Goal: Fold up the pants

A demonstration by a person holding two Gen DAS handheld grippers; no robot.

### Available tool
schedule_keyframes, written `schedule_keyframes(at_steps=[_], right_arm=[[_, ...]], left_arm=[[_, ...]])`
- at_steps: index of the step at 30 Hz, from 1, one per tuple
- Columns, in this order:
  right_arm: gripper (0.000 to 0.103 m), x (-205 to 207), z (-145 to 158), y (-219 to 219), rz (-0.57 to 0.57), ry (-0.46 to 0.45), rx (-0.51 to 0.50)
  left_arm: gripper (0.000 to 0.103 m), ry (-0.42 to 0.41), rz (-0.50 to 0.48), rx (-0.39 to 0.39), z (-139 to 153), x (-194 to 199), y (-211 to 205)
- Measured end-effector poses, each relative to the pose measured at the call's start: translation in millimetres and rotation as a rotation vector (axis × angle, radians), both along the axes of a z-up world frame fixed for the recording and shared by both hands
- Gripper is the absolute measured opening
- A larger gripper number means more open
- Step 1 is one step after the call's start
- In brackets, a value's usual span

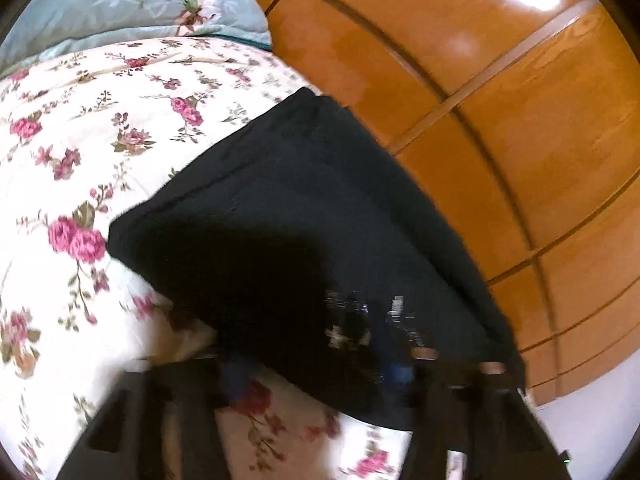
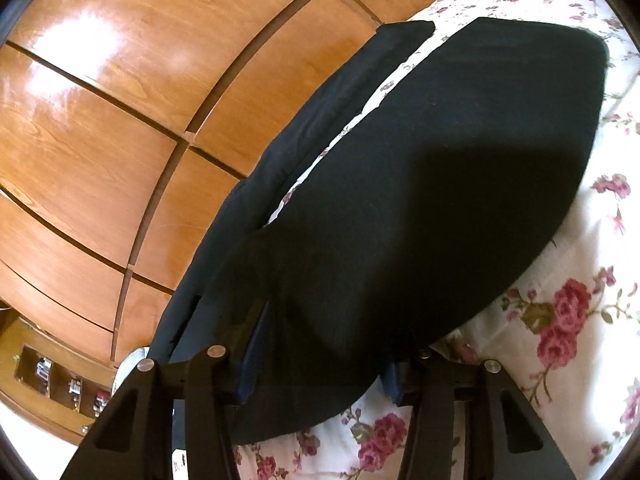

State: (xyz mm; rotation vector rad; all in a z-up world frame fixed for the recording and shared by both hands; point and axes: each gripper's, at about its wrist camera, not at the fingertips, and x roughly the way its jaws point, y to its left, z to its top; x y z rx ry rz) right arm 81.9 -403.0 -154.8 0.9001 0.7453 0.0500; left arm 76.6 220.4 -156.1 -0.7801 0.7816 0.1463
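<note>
Lying spread on the white quilted bedcover with pink rose print: dark black-navy fabric pants, one leg draped off the bedcover's edge toward the glossy orange-brown wooden wardrobe panels. Beyond the pants, at the bedcover's far end: pale blue floral pillow. Nearest, over the bedcover: black two-finger left gripper and right gripper, both spread wide, pants cloth bunched between the fingers.
</note>
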Motion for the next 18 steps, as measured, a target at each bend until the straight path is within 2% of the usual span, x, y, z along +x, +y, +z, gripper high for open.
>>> schedule_keyframes(at_steps=[1,3,4,10,12,16,18], right_arm=[[0.034,2.4,-2.0,-2.0,-0.002,0.009,-0.002],[0.021,5.1,-6.8,-7.2,-0.007,0.023,0.000],[0.019,6.7,-7.7,-8.1,-0.008,0.026,0.007],[0.012,-0.2,10.5,-7.9,-0.018,-0.005,-0.039],[0.011,-7.7,20.7,-9.8,-0.025,-0.030,-0.054],[0.010,-21.1,39.1,-9.0,0.000,-0.064,-0.126],[0.010,-28.9,43.2,-10.8,0.004,-0.071,-0.120]], left_arm=[[0.020,0.020,-0.002,0.014,-2.1,3.4,1.9],[0.017,0.018,-0.014,-0.001,-2.3,6.8,4.3],[0.014,0.029,-0.026,-0.002,-2.0,9.2,5.3],[0.007,-0.004,-0.056,-0.002,17.3,1.3,15.1],[0.007,-0.037,-0.066,-0.009,27.8,-7.7,18.6],[0.006,-0.062,-0.085,0.027,38.3,-21.2,21.4],[0.006,-0.067,-0.077,0.016,39.6,-30.3,23.0]])
